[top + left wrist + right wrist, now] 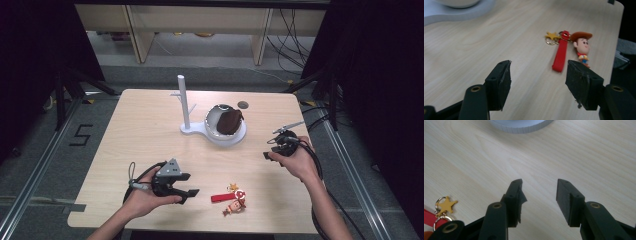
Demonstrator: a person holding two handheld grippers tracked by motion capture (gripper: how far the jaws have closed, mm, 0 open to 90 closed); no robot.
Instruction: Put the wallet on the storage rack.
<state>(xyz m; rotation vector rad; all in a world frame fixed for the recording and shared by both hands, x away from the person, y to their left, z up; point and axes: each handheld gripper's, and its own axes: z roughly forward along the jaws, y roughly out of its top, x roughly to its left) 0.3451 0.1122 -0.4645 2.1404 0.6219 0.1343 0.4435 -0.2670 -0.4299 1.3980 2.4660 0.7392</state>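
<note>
Near the front edge of the surface (150,125), a cowboy keychain (231,199) lies just right of your left gripper (186,194).
Both sets of fingers hold nothing, left (499,82) parted, right gripper (539,202) parted; approach low and you may nudge it off.

In the left gripper view, the right jaw is covering the lower body of the cowboy figure keychain (581,47), and the top edge is cutting off the white stand base (454,11) at upper left. In the right gripper view, the left edge is cropping the red strap (428,218) at lower left, while the left jaw is hiding the key ring (439,222) beneath the gold star charm (446,205). In the high view, the dark brown object (229,121) in the white bowl (212,120) is appearing too small to identify.
</note>
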